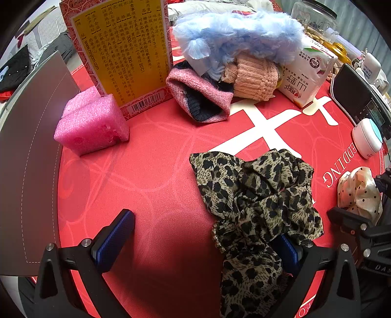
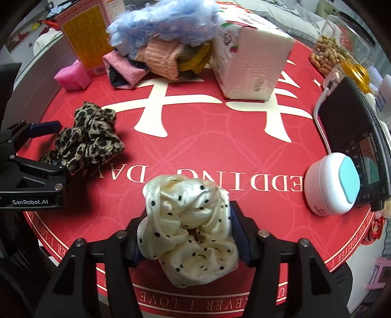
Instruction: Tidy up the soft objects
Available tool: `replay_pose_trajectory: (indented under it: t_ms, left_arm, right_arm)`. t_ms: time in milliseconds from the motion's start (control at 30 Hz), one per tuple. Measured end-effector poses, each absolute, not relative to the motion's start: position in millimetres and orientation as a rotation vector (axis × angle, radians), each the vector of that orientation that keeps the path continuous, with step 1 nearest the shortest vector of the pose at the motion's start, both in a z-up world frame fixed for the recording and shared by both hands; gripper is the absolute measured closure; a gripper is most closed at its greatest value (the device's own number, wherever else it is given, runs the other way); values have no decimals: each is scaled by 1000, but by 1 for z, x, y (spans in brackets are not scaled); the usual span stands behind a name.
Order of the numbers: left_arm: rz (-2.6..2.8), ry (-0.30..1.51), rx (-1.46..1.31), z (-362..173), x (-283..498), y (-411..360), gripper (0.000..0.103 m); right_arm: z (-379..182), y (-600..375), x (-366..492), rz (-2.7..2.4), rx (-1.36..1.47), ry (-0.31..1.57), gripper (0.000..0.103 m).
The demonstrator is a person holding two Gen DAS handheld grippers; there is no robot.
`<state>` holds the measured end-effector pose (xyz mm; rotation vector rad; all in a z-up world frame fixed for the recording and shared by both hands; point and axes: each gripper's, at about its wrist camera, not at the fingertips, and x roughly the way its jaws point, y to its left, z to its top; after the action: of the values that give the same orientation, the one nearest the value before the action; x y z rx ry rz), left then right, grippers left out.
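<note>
Both tongs point steeply down at the red worktop [image 2: 195, 151]. Left tongs [image 1: 202, 242] spread wide — left pad bare over the cloth, right pad up against the leopard-print scrunchie [image 1: 256, 203], which lies on the worktop and drapes over that finger; nothing pinched. Right tongs [image 2: 187, 234] straddle the cream polka-dot scrunchie [image 2: 188, 227]: it sits on the worktop near the front edge, between both pads, fabric touching them, but whether they press or just flank it I cannot tell. Count: two scrunchies, well apart, one at each tool. At the back, one heap of soft items — a fluffy blue piece [image 2: 161, 22] on top of a peach knit piece [image 2: 161, 61], a pink-and-navy knit piece [image 2: 124, 71] and a mustard knit piece [image 2: 193, 58]. One pink foam block [image 1: 91, 121] just beside one tall red-and-yellow box [image 1: 119, 49]. One white tissue pack [image 2: 249, 61], one black radio [image 2: 352, 137], one small white jar with a teal lid [image 2: 332, 183], one clear jar of peanuts [image 2: 327, 56].
</note>
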<state>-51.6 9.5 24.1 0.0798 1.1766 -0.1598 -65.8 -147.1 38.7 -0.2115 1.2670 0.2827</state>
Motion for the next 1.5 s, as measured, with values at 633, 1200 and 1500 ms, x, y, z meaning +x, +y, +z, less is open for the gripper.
replay_pose_trajectory:
  t_ms: [633,1200,1500]
  left_arm:
    - [-227,1049,148,41,-38,-11,0]
    - [-367,1172,88,30,-17,-24,76]
    - [-378,1147,254,49,-21,-57,78]
  right_arm:
    - [38,-146,-65,284,-213,1265,38]
    - [42,-140,-65,302,-229,1250,82]
    - [71,-174,-57,257,-38,1203,85]
